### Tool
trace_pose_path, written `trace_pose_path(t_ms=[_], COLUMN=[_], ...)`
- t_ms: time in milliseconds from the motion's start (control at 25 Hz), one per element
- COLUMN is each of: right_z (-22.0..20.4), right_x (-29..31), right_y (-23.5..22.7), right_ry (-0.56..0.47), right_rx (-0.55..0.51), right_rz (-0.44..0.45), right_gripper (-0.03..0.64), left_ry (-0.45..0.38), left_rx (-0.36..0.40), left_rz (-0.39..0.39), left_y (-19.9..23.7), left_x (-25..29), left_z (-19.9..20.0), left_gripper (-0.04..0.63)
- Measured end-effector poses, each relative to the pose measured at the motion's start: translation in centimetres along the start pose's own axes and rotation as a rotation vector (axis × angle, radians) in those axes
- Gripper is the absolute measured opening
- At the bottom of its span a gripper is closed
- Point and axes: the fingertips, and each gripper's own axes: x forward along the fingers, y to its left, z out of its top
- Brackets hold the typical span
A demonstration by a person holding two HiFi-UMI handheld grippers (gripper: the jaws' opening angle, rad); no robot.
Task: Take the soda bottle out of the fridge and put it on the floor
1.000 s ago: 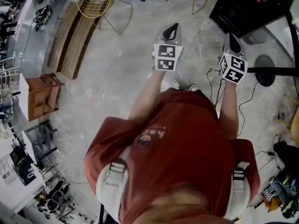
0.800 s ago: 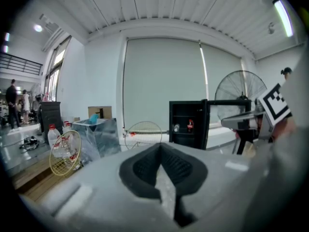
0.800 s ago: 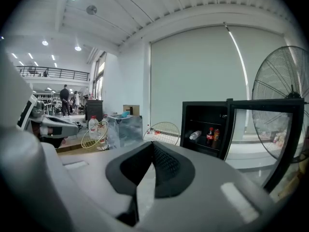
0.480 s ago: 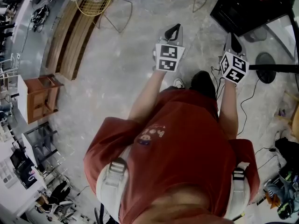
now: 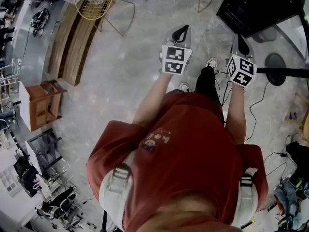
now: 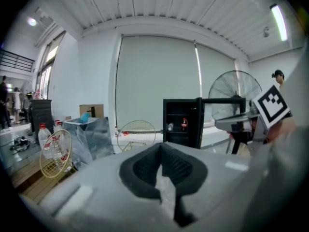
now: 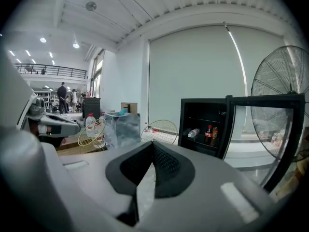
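A person in a red shirt holds the left gripper (image 5: 181, 31) and the right gripper (image 5: 240, 43) side by side above a concrete floor (image 5: 130, 66), both clenched, pads together, nothing between them. Ahead of the jaws and slightly right, the black fridge (image 7: 203, 103) stands with its door (image 7: 265, 100) open. The soda bottle (image 7: 209, 134) is upright on a shelf inside, beside a clear bottle (image 7: 193, 133) lying on its side, well apart from either tool
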Motion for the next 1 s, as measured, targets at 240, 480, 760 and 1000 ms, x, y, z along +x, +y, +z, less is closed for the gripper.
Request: trace_pose_path(t_ms=[240, 480, 760, 1000], right_z=[0.5, 0.7, 2.1, 3.6], right_x=[2.3, 7.5, 13.2, 16.8], right_y=[-2.6, -8.2, -15.0, -22.6], right_ry=[0.005, 0.027, 0.037, 0.030], right_rx=[0.024, 0.037, 0.055, 0.089], right_rz=[-0.024, -0.052, -0.087, -0.120], right_gripper=[0.000, 0.000, 0.000, 0.000], left_ry=[0.012, 0.030, 0.025, 0.029], left_rx=[0.030, 0.046, 0.058, 0.089], left_rz=[-0.031, -0.084, -0.124, -0.158], left_y=[-0.3, -1.4, -2.6, -5.7], left_x=[3.9, 11.9, 21.1, 28.8], left_z=[1.4, 3.1, 6.0, 9.4], left_gripper=[-0.002, -0.002, -0.002, -0.002])
